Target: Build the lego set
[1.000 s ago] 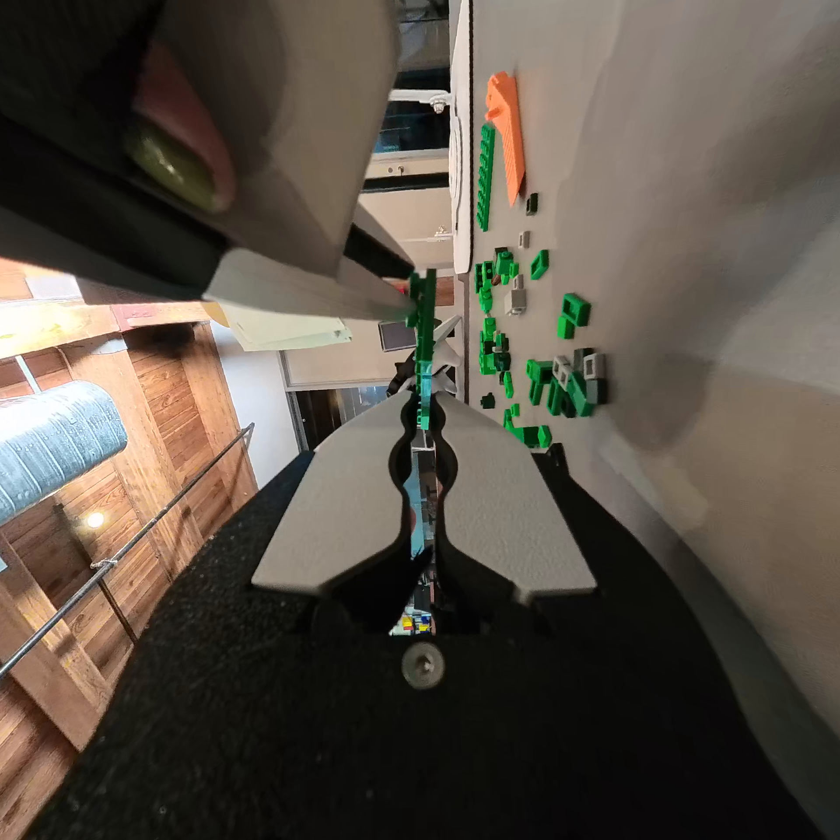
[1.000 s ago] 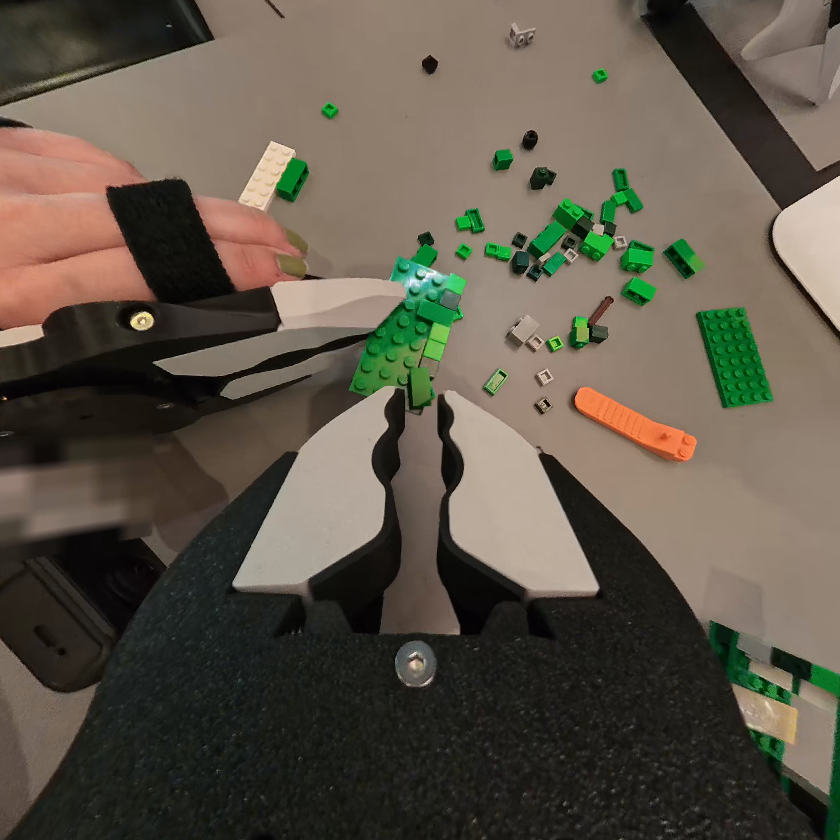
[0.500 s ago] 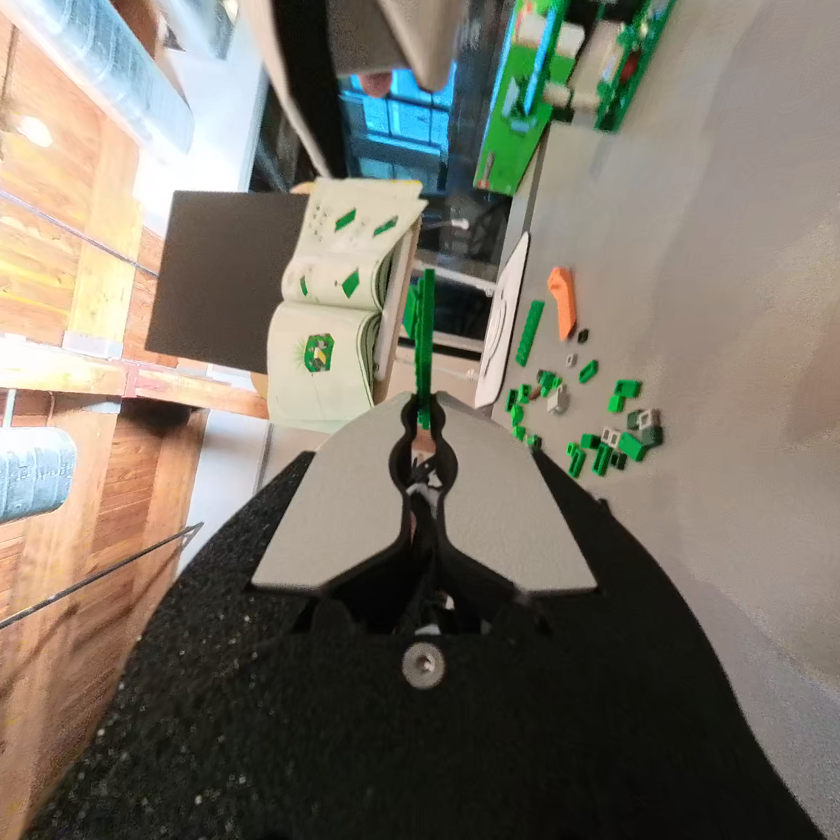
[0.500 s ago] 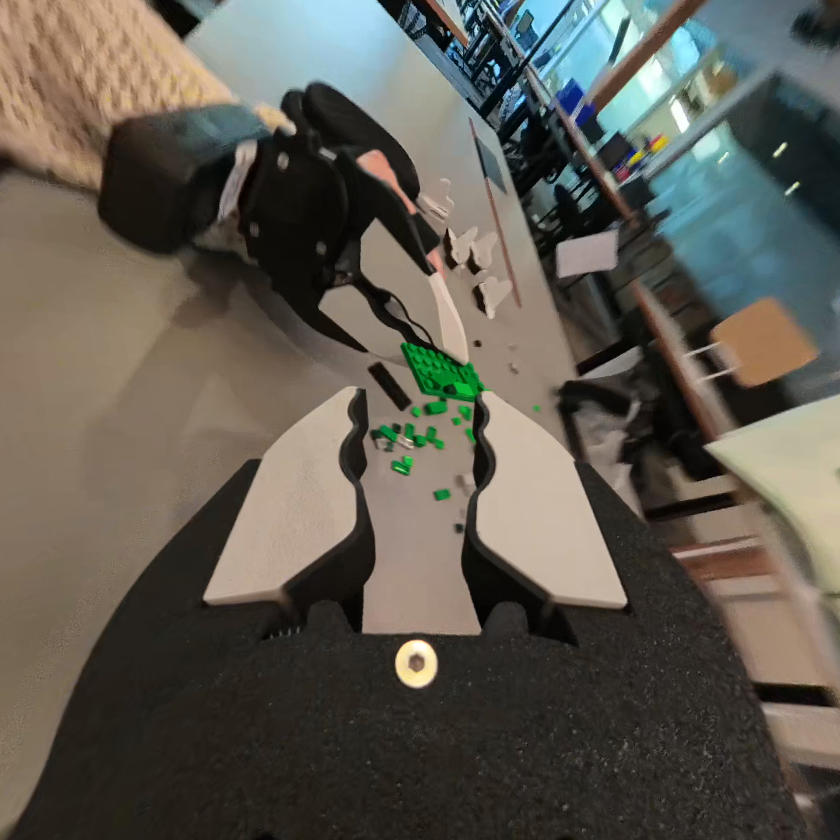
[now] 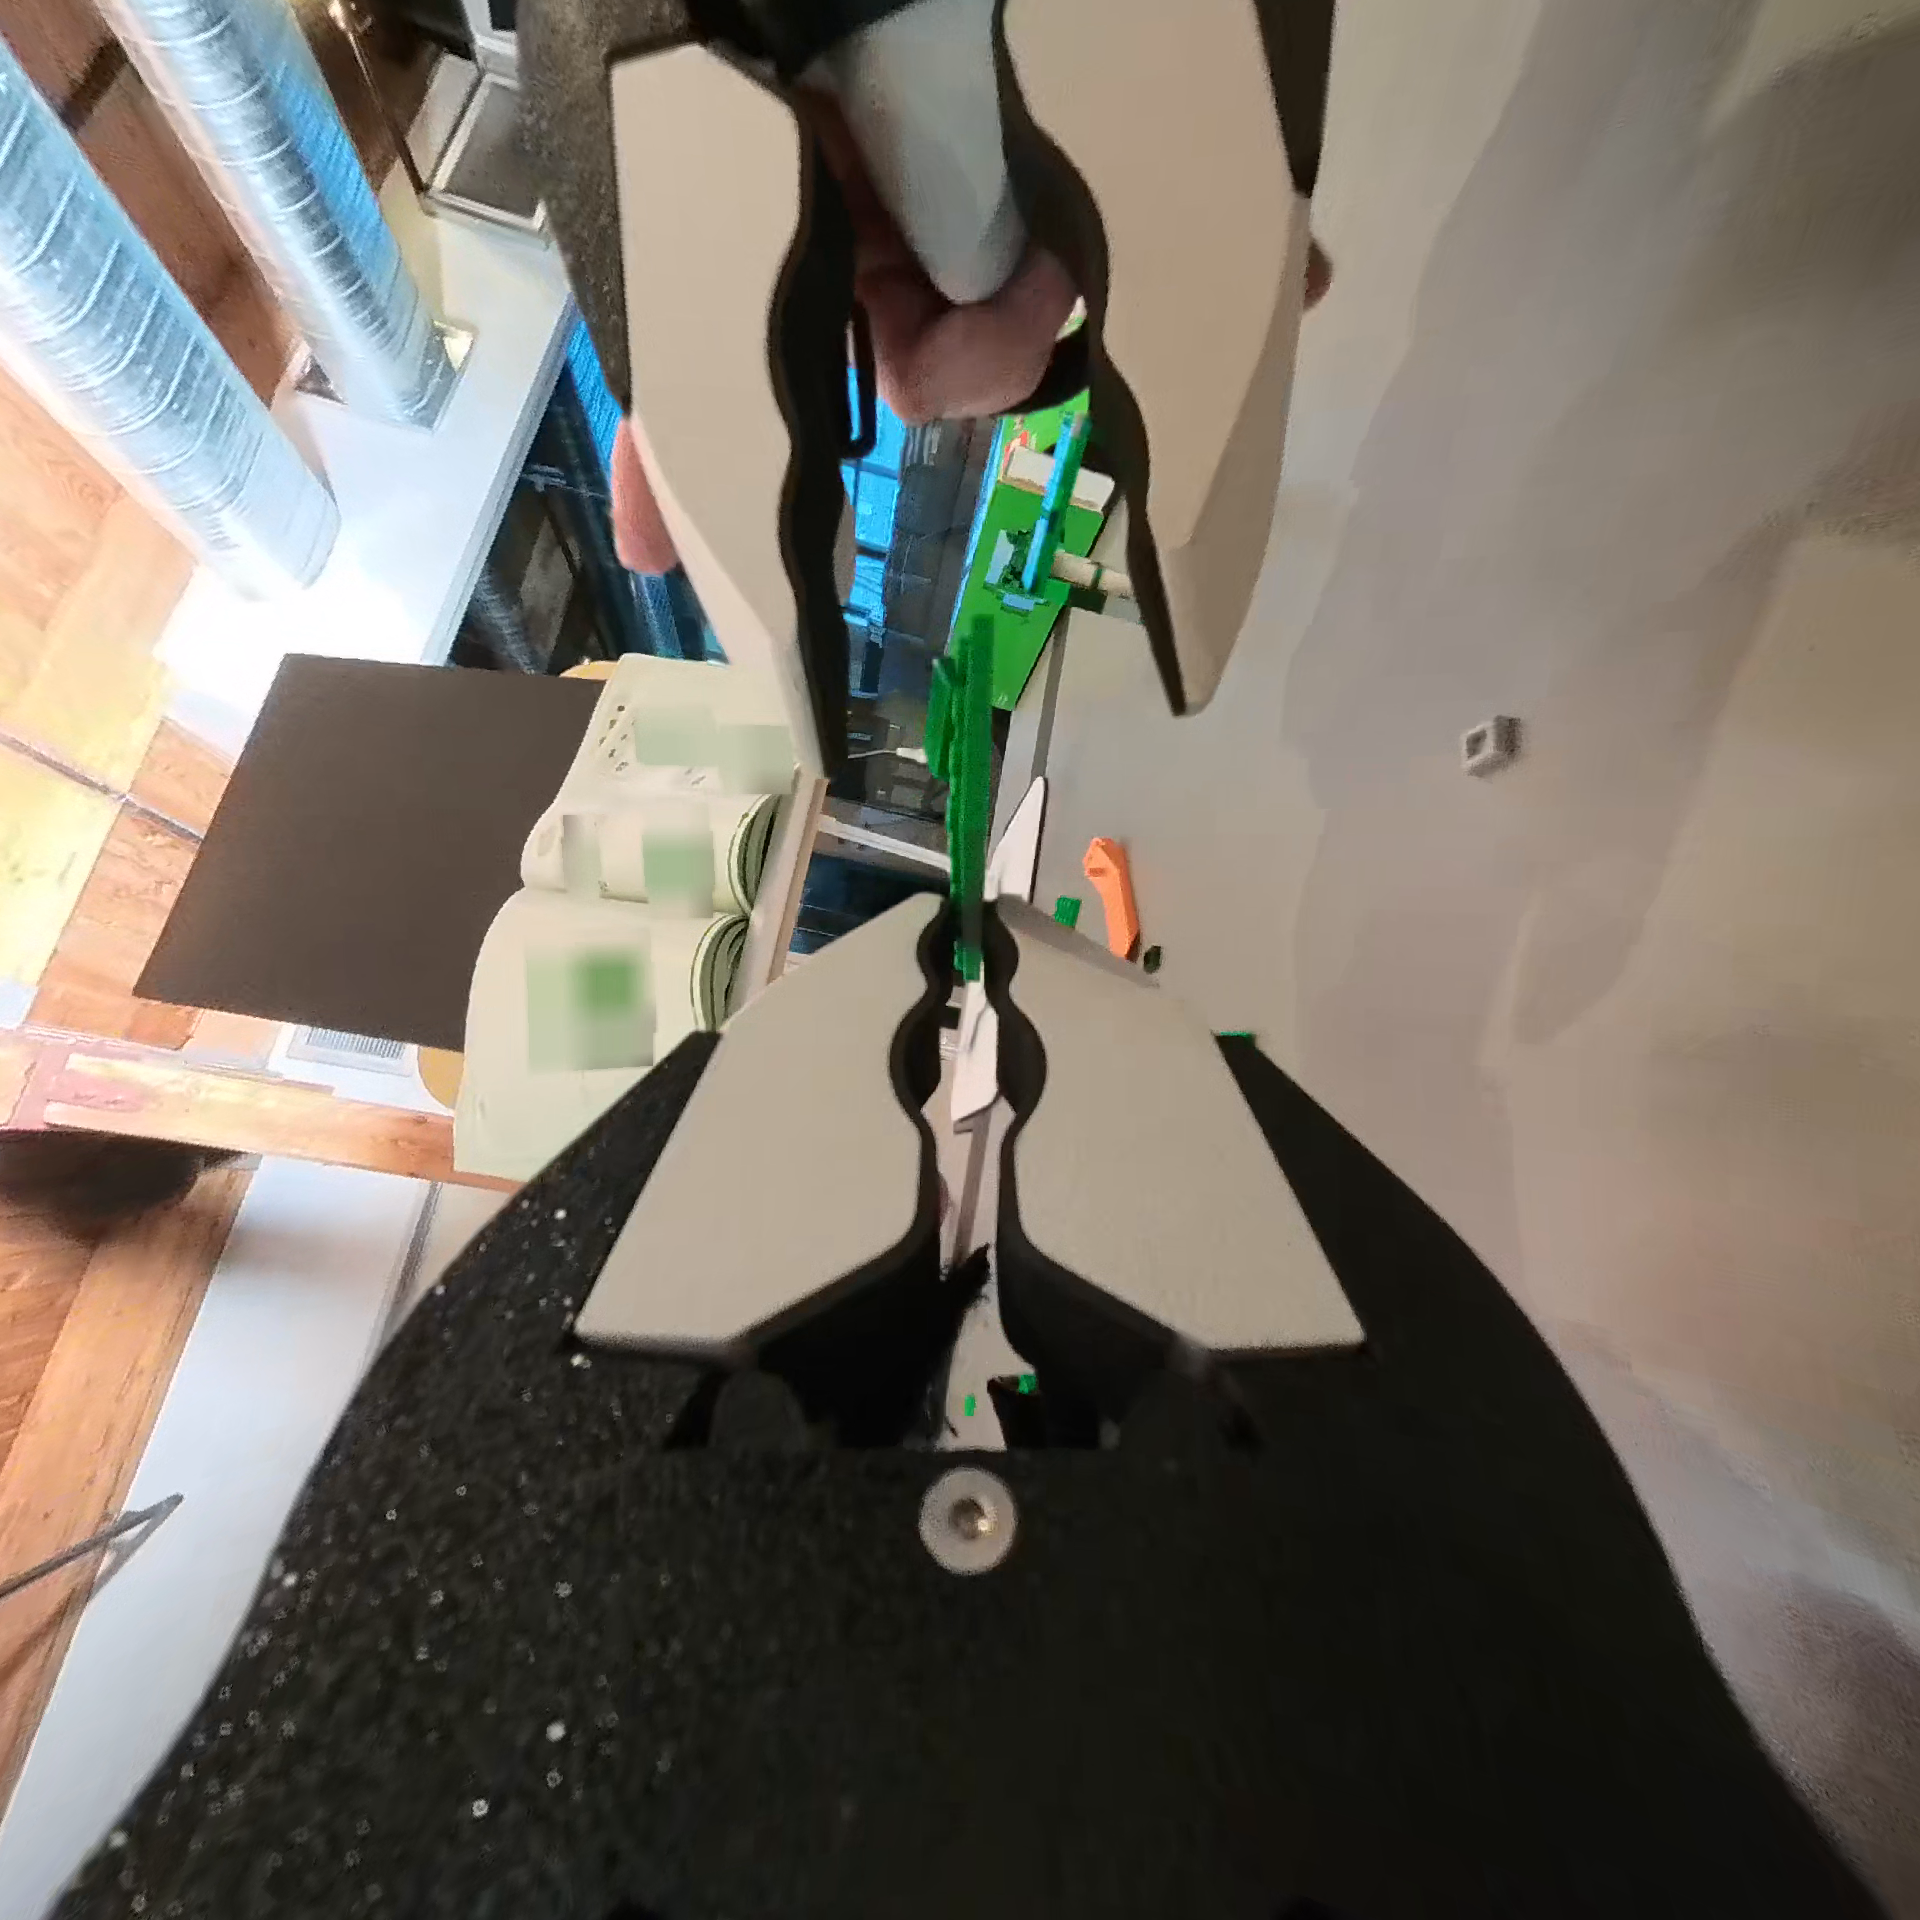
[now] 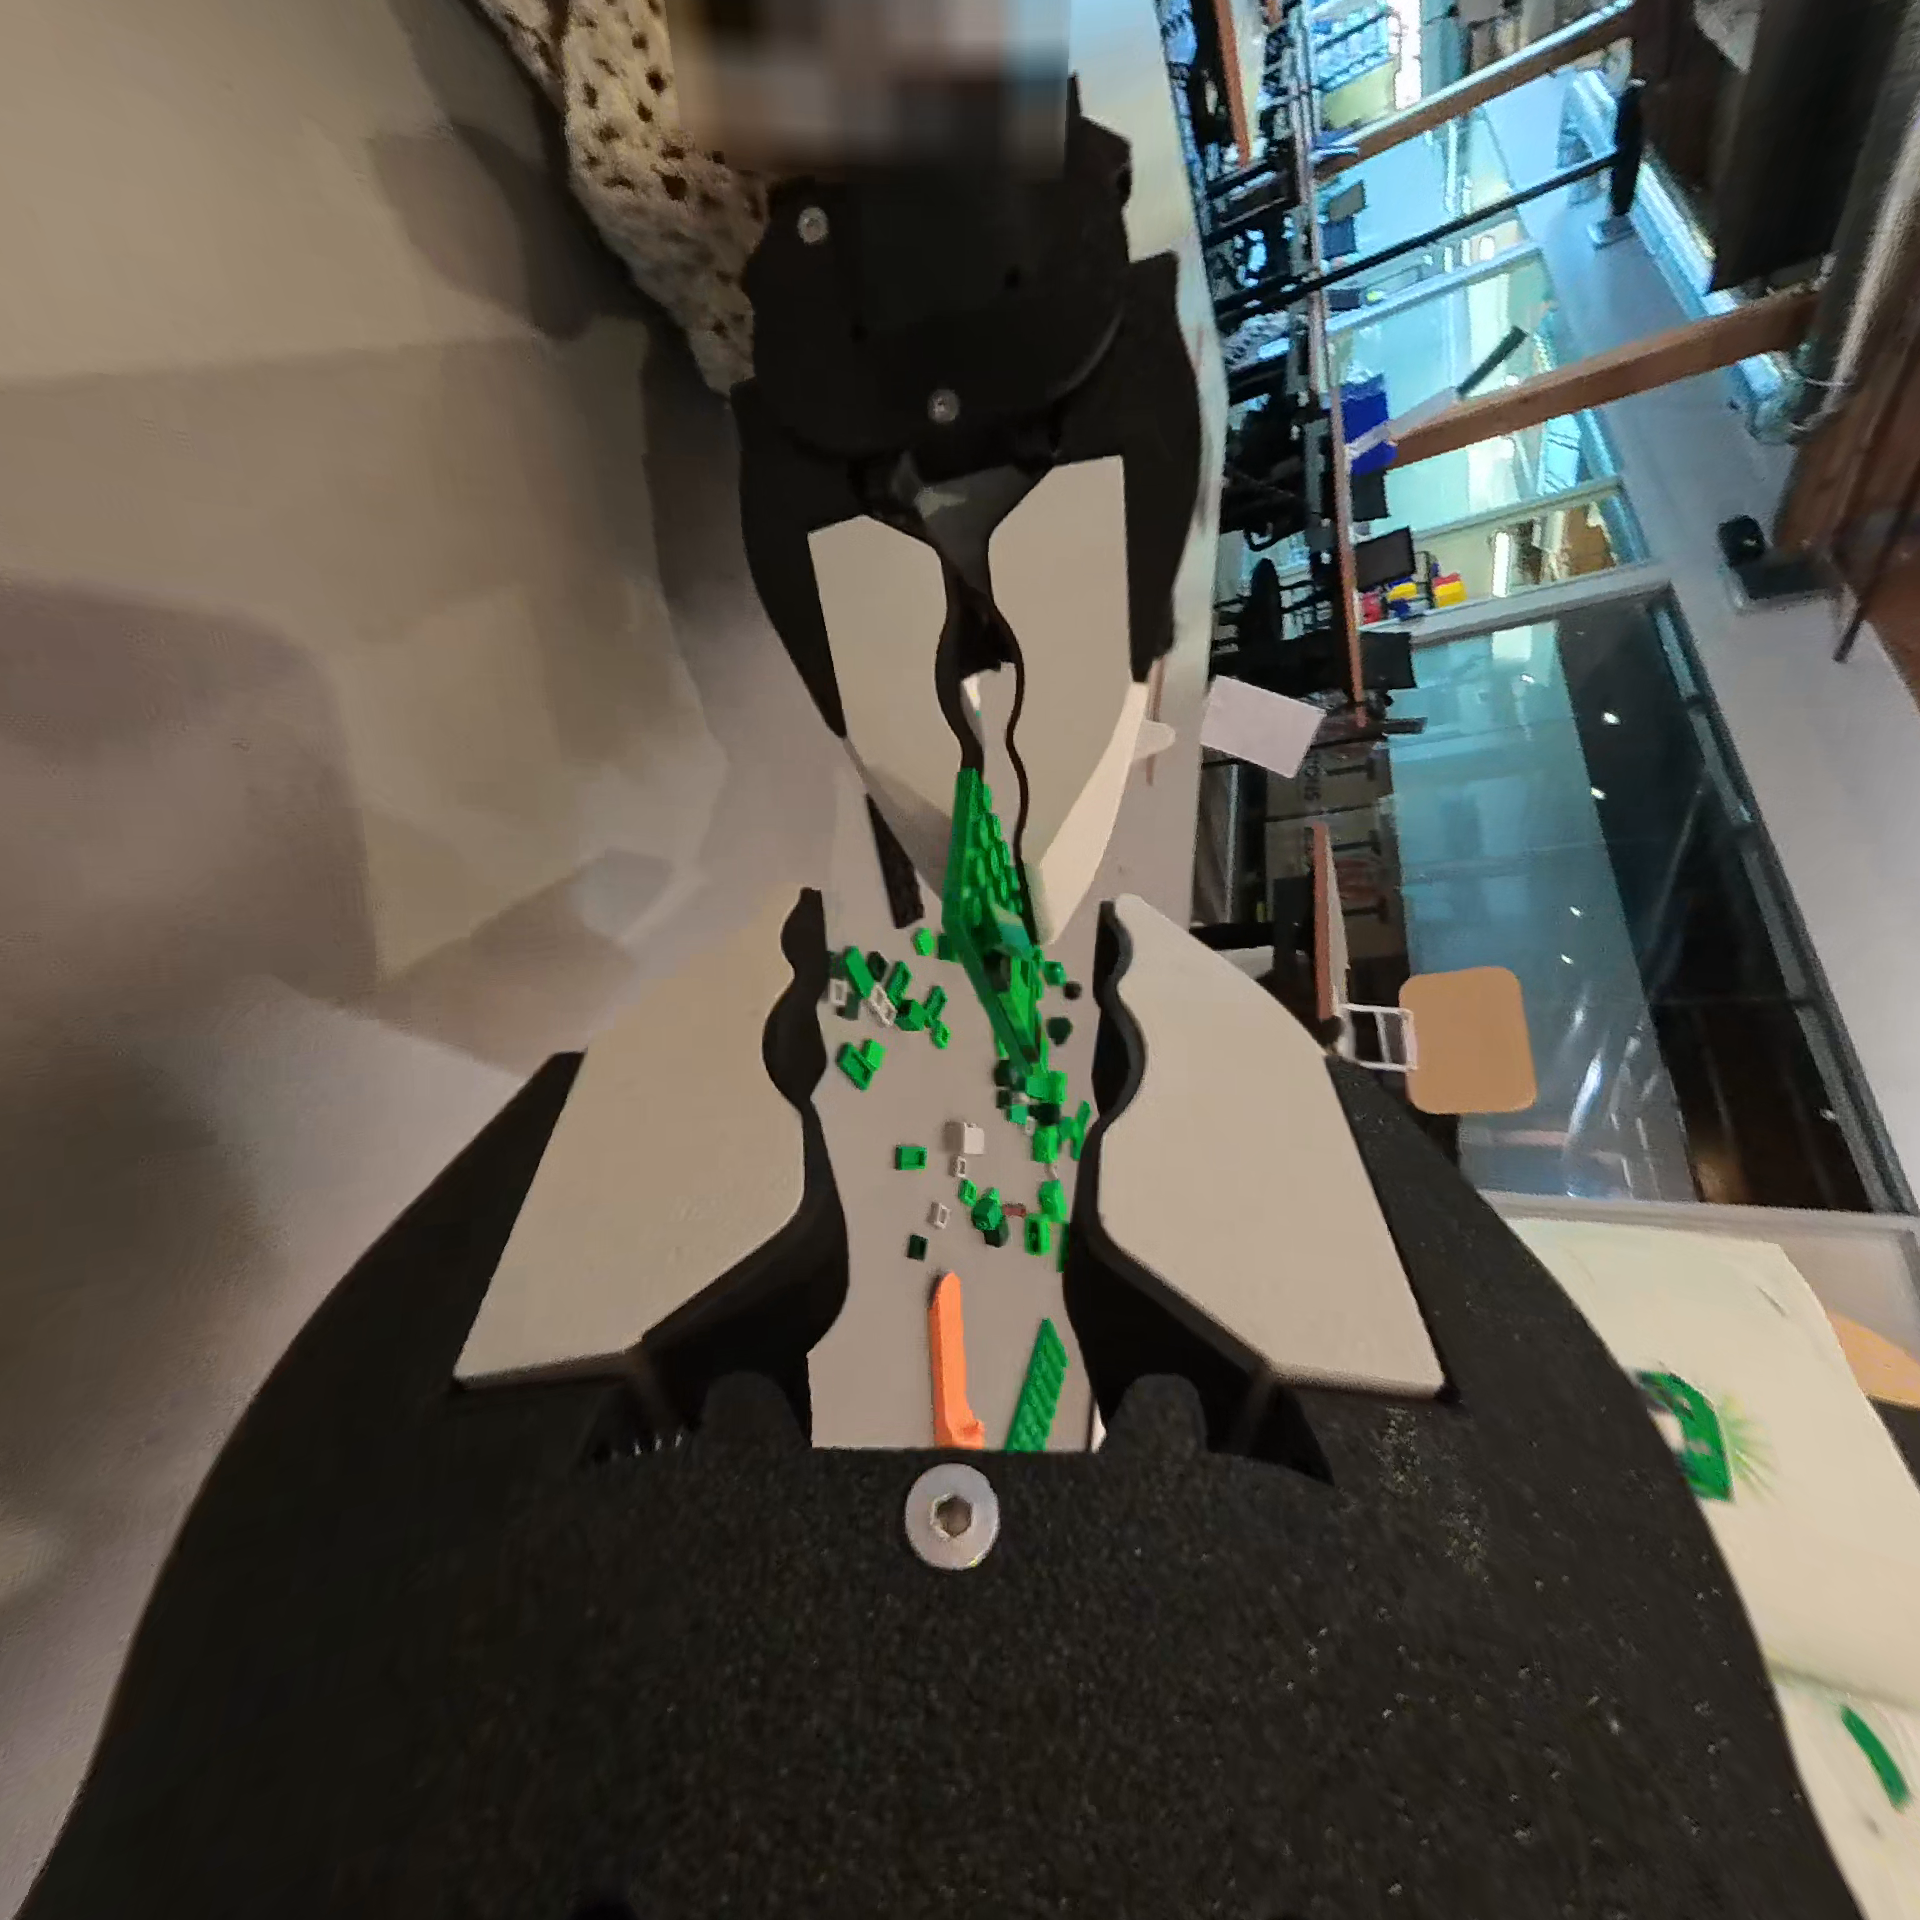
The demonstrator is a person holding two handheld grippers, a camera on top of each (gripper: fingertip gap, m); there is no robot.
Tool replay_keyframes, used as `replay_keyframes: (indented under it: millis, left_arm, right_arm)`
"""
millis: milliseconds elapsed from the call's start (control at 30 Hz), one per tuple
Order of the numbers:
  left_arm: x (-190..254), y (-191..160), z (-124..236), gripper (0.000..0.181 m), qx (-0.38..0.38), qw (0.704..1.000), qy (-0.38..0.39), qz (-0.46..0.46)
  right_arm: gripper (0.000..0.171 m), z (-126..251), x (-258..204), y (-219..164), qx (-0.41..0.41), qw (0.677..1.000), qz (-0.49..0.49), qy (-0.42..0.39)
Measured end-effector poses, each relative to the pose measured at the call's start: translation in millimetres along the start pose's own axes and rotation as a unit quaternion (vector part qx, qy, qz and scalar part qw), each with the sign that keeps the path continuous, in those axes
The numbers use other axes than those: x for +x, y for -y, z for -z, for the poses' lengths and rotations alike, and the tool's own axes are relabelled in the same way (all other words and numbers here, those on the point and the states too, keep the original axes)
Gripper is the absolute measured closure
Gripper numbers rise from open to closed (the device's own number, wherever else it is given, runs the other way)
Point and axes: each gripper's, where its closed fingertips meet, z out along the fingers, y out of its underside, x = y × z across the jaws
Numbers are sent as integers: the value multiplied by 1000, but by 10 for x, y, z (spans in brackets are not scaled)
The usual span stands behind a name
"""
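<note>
My left gripper [image 5: 966, 925] is shut on the edge of a green lego plate [image 5: 964, 790] and holds it in the air, edge-on to its camera. In the right wrist view the plate [image 6: 982, 883] carries a few small green bricks at its near end and hangs from the left gripper [image 6: 995, 795]. My right gripper [image 6: 956, 912] is open and empty, facing the left one, with its fingertips on either side of the plate's free end. It shows at the top of the left wrist view [image 5: 1003, 717], jaws wide apart.
Many loose green, grey and black bricks [image 6: 935, 1122] lie on the grey table [image 6: 312, 727]. An orange brick separator [image 6: 951, 1371], a long green plate [image 6: 1039, 1392] and a black plate [image 6: 894, 873] lie there too. An open instruction booklet [image 5: 582, 935] and a green box [image 5: 1029, 582] stand beyond.
My right gripper has opened, let go at the plate, swung round and now faces the left gripper. The left gripper turned with the plate still in it.
</note>
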Motion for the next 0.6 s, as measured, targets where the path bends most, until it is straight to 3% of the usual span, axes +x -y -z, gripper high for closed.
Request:
replay_keyframes:
  millis: [300,600]
  left_arm:
    - [24,-7,-13,177,-5,1000,-5,1]
    - [44,-39,-35,177,-17,1000,-5,-2]
  right_arm:
    - [150,-19,-18,-11,-7,1000,-27,3]
    - [156,-12,2,-25,-15,995,-99,-12]
